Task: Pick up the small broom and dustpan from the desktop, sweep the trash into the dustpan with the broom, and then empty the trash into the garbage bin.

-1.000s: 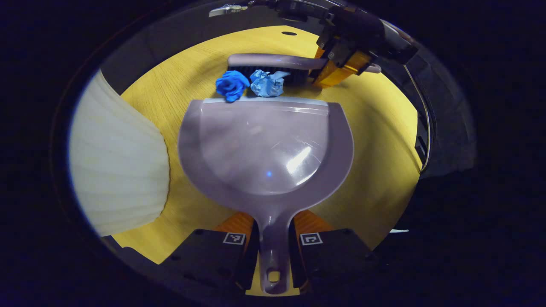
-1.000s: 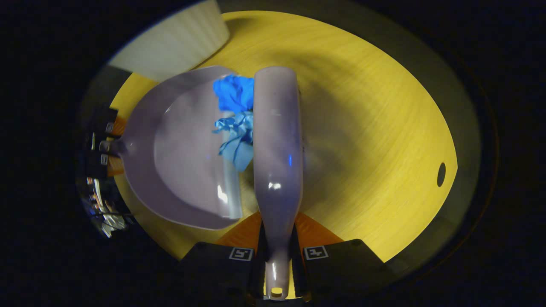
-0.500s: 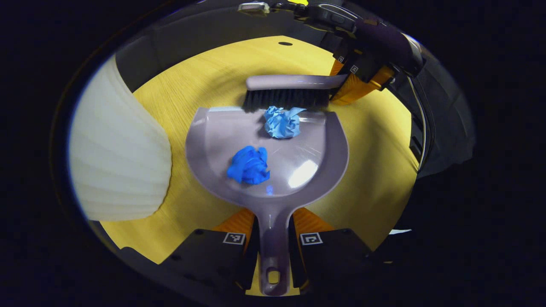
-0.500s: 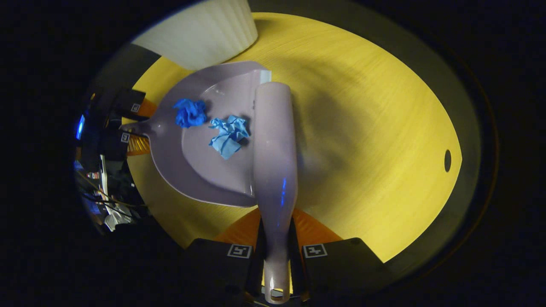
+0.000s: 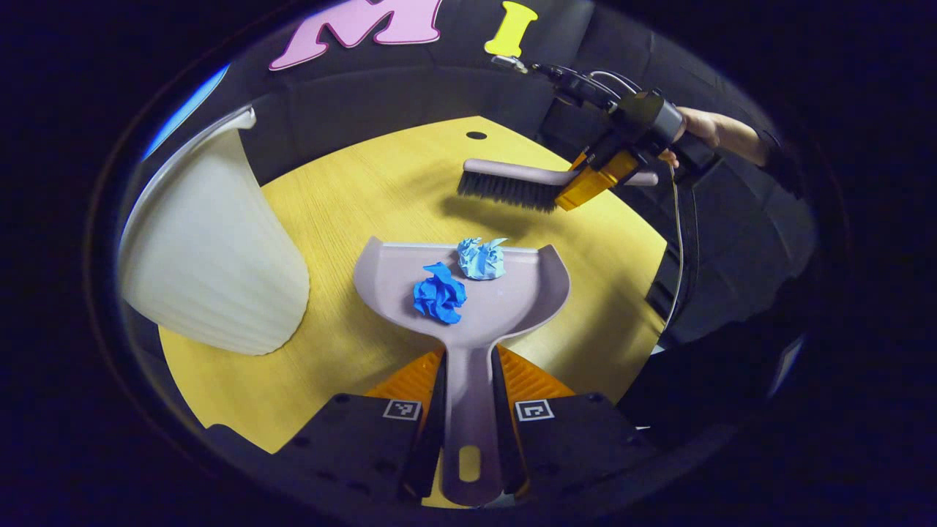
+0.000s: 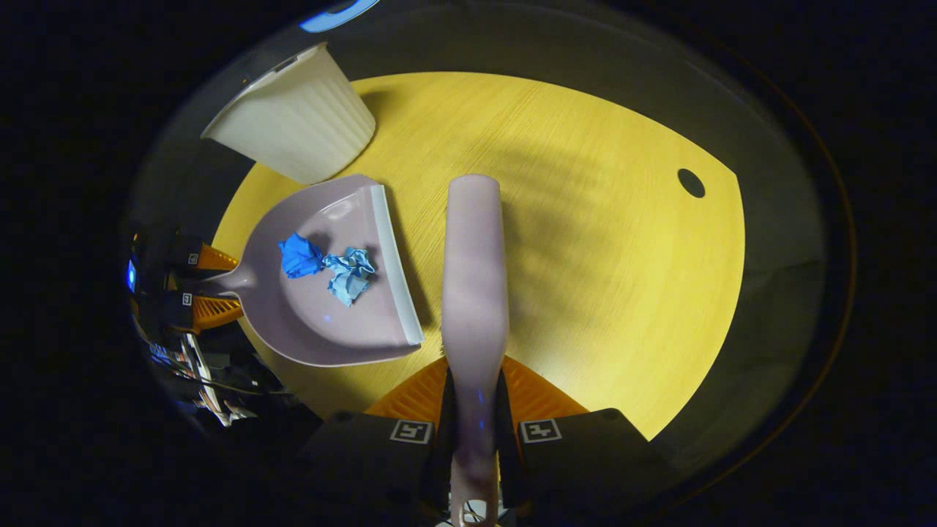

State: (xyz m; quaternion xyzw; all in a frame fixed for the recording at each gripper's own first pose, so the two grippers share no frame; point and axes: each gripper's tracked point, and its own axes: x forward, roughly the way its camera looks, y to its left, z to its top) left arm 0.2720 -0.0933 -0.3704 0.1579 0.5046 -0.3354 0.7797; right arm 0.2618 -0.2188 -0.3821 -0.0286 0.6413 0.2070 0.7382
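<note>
dustpan [image 5: 468, 307] handle clamped in left claw [image 5: 468, 410]; right claw [image 6: 474, 432] grips broom [image 6: 474, 278].

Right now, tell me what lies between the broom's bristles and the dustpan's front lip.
Only bare yellow desktop separates the broom from the dustpan in the left gripper view; both paper wads sit inside the pan.
</note>
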